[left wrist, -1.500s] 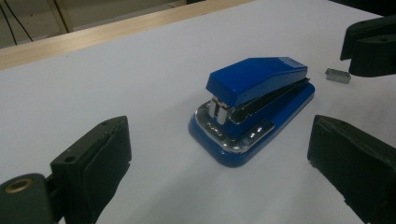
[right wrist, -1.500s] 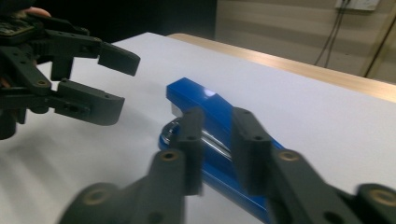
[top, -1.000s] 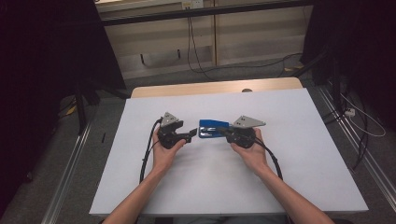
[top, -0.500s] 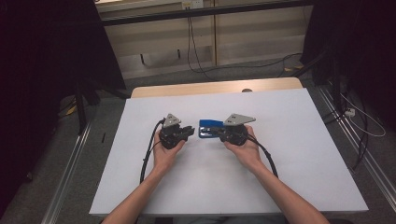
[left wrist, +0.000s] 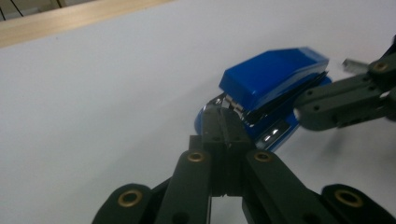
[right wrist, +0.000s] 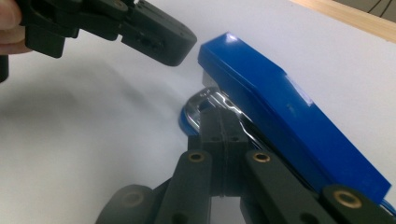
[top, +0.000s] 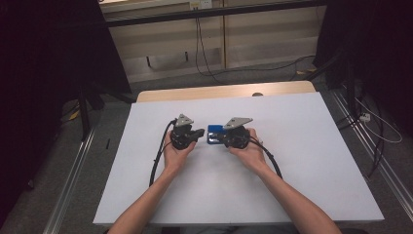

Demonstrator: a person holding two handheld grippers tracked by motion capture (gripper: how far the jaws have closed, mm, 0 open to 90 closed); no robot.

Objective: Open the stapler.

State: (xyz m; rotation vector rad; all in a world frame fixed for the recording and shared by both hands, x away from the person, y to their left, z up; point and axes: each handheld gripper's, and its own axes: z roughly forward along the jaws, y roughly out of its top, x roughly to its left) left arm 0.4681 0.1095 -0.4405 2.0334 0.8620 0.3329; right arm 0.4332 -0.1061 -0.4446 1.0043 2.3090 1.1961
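Centrally in the high view, a blue plastic stapler (top: 215, 135) lies on the white table (top: 302, 161). My left gripper (left wrist: 223, 125), just closed, pinches its metal end; my right gripper (right wrist: 219, 122) is clamped on the opposite end. Opposing pulls could slip either thin grip.

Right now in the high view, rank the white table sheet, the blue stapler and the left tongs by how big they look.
1. White table sheet, largest by far.
2. Left tongs, hand-held body included.
3. Blue stapler, though the right tongs partly cover it, so this ranking is unsure.

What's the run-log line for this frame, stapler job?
left tool: shut, jaws just closed, at blue stapler metal front | right tool: shut, at stapler's other end | stapler on white table
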